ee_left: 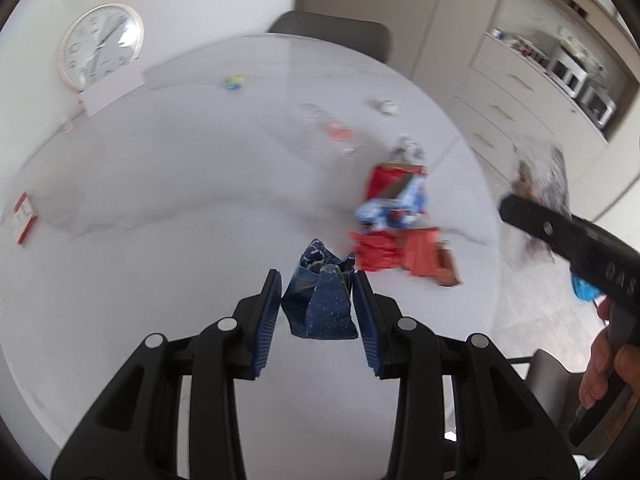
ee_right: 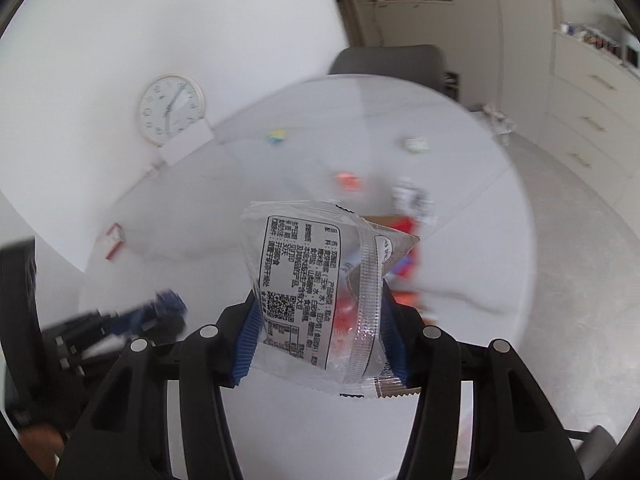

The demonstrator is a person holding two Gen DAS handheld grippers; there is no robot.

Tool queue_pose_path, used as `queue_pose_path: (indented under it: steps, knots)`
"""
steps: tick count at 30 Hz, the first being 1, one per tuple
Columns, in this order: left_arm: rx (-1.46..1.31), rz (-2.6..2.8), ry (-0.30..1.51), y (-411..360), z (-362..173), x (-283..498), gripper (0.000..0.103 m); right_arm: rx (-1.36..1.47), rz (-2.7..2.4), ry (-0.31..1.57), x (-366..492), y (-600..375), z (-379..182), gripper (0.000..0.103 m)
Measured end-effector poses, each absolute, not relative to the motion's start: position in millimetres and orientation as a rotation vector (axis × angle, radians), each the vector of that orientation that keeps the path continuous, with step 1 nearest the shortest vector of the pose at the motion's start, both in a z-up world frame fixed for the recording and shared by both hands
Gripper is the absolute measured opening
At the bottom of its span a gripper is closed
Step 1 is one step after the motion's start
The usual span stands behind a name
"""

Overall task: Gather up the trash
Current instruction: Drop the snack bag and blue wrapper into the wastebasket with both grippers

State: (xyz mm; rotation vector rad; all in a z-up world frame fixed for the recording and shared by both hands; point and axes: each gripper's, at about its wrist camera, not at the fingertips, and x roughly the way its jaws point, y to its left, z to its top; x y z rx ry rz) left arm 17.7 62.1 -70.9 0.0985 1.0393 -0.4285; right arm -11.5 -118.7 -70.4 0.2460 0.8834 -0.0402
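My left gripper [ee_left: 316, 280] is shut on a dark blue dotted wrapper [ee_left: 320, 300] and holds it above the white round table [ee_left: 160, 184]. My right gripper [ee_right: 320, 300] is shut on a clear plastic wrapper [ee_right: 316, 292] with black printed text, held above the table. In the left wrist view the right gripper [ee_left: 516, 208] shows at the right edge with its wrapper blurred. A pile of red and blue-white wrappers [ee_left: 396, 224] lies on the table's right part. Small scraps lie farther back: a yellow-blue one [ee_left: 234, 81], a white one [ee_left: 387, 107], a clear one with red [ee_left: 334, 130].
A red-and-white small box [ee_left: 23, 218] lies at the table's left edge. A clock [ee_left: 100, 46] and a white card [ee_left: 112, 92] lean at the wall. A grey chair [ee_left: 336, 32] stands behind the table. Cabinets and drawers [ee_left: 520, 92] line the right side.
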Motion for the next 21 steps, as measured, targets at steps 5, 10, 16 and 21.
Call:
queue_pose_path:
  steps: [5,10,16,21]
  knots:
    - [0.134,-0.545,1.023,3.2,-64.8,-7.4,0.037,0.218,-0.208,0.902,-76.8,-186.0,-77.5,0.057]
    - [0.162,-0.631,1.028,-42.8,-68.3,-29.4,0.037,0.246,-0.313,0.975,-116.1,-245.5,-124.2,0.058]
    - [0.231,-0.683,1.062,-88.5,-85.1,-53.5,0.037,0.335,-0.258,1.106,-125.4,-282.4,-218.7,0.059]
    - [0.283,-0.714,1.072,-116.7,-90.0,-69.0,0.037,0.375,-0.206,1.209,-116.8,-292.2,-292.8,0.068]
